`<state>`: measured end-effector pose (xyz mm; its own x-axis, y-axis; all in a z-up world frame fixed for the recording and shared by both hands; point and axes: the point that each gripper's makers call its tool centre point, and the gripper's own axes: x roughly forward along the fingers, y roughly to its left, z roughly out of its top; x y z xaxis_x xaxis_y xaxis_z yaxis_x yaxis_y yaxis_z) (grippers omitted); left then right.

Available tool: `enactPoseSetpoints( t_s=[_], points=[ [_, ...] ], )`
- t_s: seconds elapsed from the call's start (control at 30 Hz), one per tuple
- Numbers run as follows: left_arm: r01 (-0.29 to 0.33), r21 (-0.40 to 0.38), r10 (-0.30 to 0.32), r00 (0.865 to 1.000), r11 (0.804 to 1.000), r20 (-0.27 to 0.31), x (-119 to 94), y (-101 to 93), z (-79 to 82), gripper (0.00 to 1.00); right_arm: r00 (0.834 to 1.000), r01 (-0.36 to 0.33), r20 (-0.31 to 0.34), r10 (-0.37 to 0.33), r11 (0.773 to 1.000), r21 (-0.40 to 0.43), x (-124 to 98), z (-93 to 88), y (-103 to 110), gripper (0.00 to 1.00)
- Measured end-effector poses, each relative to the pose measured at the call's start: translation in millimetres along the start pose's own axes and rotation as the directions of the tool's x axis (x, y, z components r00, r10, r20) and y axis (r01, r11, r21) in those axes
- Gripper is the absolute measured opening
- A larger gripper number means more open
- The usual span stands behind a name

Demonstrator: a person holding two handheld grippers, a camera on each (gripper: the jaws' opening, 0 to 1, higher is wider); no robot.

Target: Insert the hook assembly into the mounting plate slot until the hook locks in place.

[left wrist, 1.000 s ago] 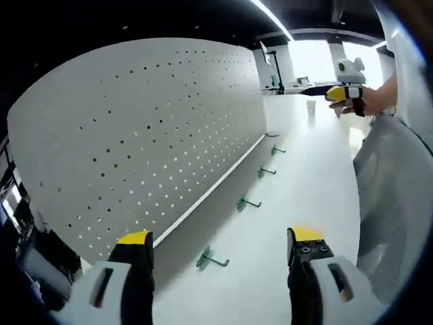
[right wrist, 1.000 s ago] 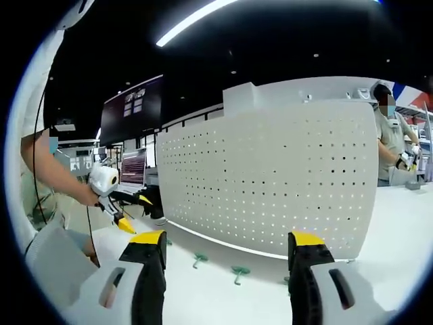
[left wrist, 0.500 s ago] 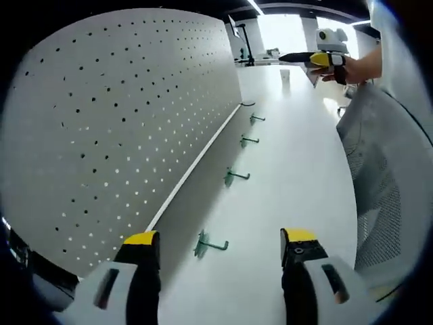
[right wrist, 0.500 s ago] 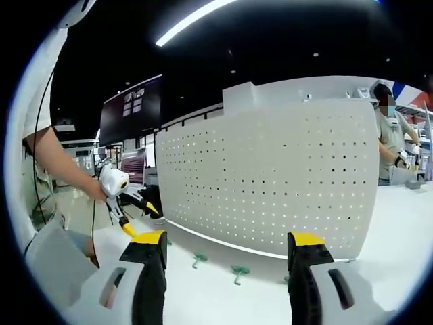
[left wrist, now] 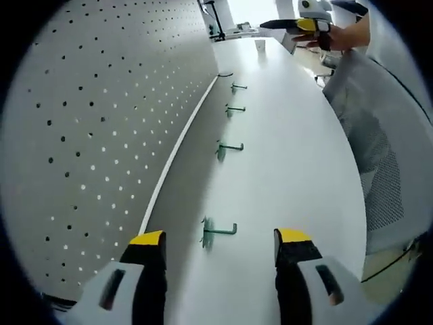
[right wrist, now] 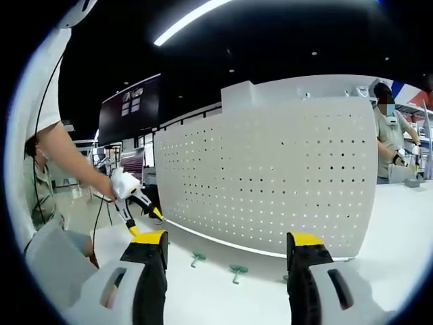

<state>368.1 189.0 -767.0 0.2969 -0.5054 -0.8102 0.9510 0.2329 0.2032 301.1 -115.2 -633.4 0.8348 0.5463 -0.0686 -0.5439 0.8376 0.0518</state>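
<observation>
A white perforated mounting plate (left wrist: pixel 101 115) stands upright along the white desk (left wrist: pixel 291 135). Green hooks lie in a row on the desk at its foot; the nearest hook (left wrist: pixel 218 231) lies just ahead of the left claw (left wrist: pixel 220 244), which is released and holds nothing. The right claw (right wrist: pixel 226 245), also released and bare, faces the plate's front, with hooks (right wrist: pixel 237 271) on the desk ahead of it.
</observation>
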Motion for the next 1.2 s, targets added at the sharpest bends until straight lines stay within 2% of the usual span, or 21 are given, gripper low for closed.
enactPoseSetpoints(
  t_s=[0.23,0.33,0.47,0.6,0.73,0.83,1.0,1.1,1.13,1.2],
  points=[
    [0.085,-0.014,-0.086,0.995,0.996,-0.056,12,2.8,-16.0,0.64,1.0,-0.002,-0.001,0.002,1.0,0.005,0,-0.3,0,0.69],
    [0.103,-0.011,-0.104,0.992,0.995,-0.076,17,5.0,-22.4,0.64,1.0,-0.001,-0.001,0.001,1.0,0.0,0,0.0,-1,0.69],
    [0.128,-0.019,-0.129,0.987,0.992,-0.095,24,4.2,-23.0,0.6,1.0,0.005,-0.002,-0.005,1.0,0.002,-1,0.4,-2,0.69],
    [0.151,-0.017,-0.152,0.981,0.988,-0.119,32,3.6,-26.9,0.61,1.0,0.008,-0.012,-0.008,1.0,0.001,-1,-2.8,-3,0.69],
    [0.179,-0.016,-0.179,0.973,0.984,-0.146,39,0.9,-32.5,0.55,1.0,0.009,-0.019,-0.009,1.0,0.003,-2,-4.7,-3,0.69],
    [0.184,-0.021,-0.185,0.969,0.983,-0.162,43,2.9,-37.2,0.57,1.0,0.012,-0.019,-0.012,1.0,0.006,-2,-5.2,-4,0.69],
    [0.188,-0.026,-0.19,0.966,0.982,-0.177,46,6.3,-37.7,0.53,1.0,0.018,-0.021,-0.017,1.0,0.01,-3,-6.1,-6,0.68],
    [0.194,0.015,-0.185,0.956,0.981,-0.229,47,7.8,-47.2,0.51,0.999,0.02,-0.026,-0.02,1.0,0.012,-2,-7.7,-6,0.68],
    [0.199,-0.014,-0.198,0.959,0.98,-0.204,48,5.5,-43.0,0.5,0.999,0.021,-0.027,-0.02,1.0,0.012,-2,-7.9,-6,0.68],
    [0.195,-0.013,-0.194,0.959,0.981,-0.206,48,7.1,-43.2,0.5,0.999,0.021,-0.029,-0.021,1.0,0.01,-1,-8.3,-6,0.68]
  ],
)
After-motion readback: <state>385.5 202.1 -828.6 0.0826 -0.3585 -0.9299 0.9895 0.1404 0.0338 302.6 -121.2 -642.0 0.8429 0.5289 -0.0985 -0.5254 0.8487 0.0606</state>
